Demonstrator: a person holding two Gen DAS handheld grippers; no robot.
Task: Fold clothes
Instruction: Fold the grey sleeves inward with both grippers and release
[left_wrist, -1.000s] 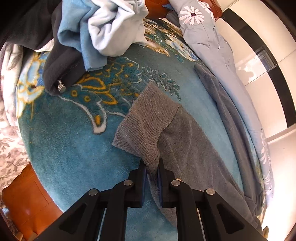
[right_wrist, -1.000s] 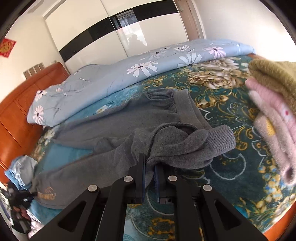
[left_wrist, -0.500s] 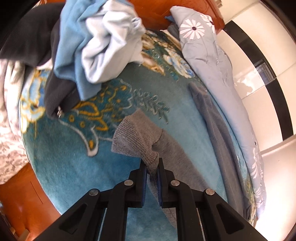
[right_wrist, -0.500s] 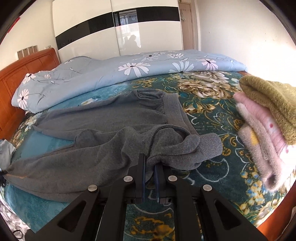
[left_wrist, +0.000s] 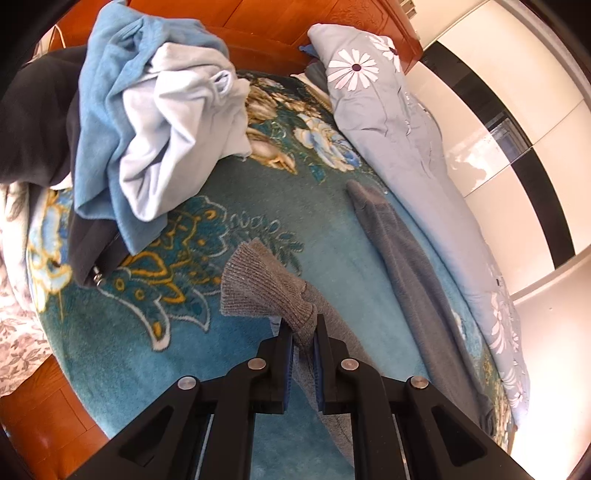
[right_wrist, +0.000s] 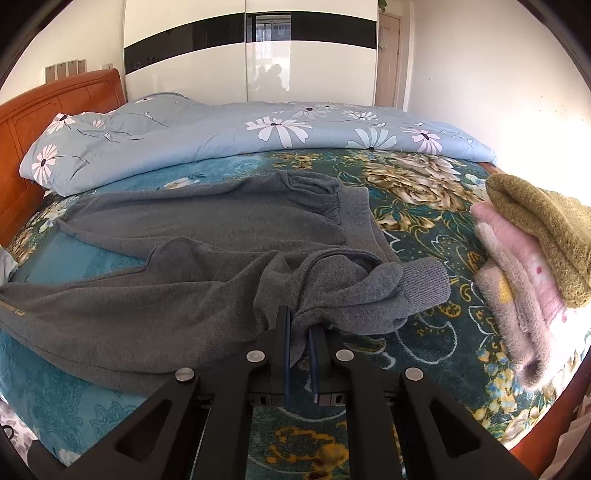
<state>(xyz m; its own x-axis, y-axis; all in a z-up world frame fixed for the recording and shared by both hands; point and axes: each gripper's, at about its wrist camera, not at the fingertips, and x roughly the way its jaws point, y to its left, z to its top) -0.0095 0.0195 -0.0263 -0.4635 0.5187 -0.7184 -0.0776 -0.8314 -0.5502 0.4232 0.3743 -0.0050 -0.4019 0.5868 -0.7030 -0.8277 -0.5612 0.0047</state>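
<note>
Grey knit sweater (right_wrist: 192, 295), soft with ribbed cuffs, lies stretched lengthwise across the plush teal floral blanket (left_wrist: 147, 369) on the bed. Left gripper (left_wrist: 303, 343) pinches one ribbed cuff (left_wrist: 258, 288); right gripper (right_wrist: 298, 332) clamps bunched sweater fabric beside the other cuff (right_wrist: 424, 284).

Open blanket (left_wrist: 155, 332) ahead-left of the left claw (left_wrist: 303, 332), bounded by the heaped blue garments (left_wrist: 155, 122) and dark jacket (left_wrist: 92, 251). Right claw (right_wrist: 298, 325): bare blanket (right_wrist: 436, 354) to its right, then the folded stack (right_wrist: 528, 266). Rolled quilt (right_wrist: 221, 140) closes the far side.
</note>
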